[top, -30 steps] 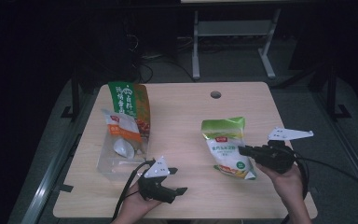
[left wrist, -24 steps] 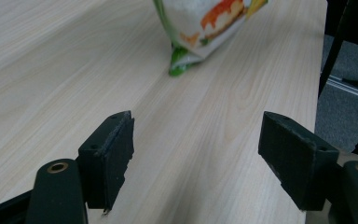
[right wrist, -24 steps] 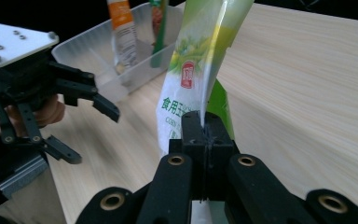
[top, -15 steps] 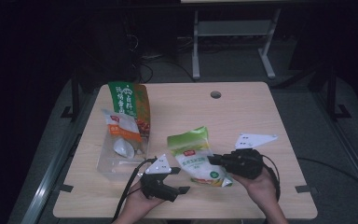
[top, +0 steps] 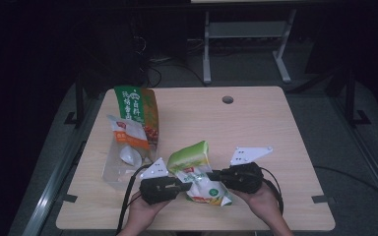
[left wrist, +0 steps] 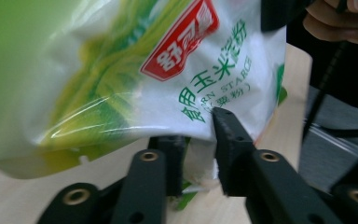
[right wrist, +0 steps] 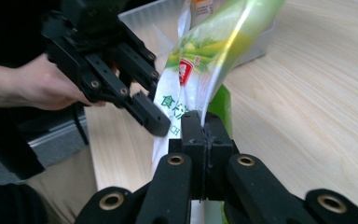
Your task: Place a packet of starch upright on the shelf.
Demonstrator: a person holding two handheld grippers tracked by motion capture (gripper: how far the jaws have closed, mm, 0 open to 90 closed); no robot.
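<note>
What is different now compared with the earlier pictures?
The right tool carried the green starch bag leftward to the left tool, whose jaws have just been closing on the bag's edge. The orange snack bags and clear container stayed put.

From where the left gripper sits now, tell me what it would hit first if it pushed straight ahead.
The cornstarch bag. The left gripper has just been closing, with the bag's edge between its jaws, so it meets the bag at once. Beyond it is the right gripper, shut on the same bag; the depth there is unclear.
</note>
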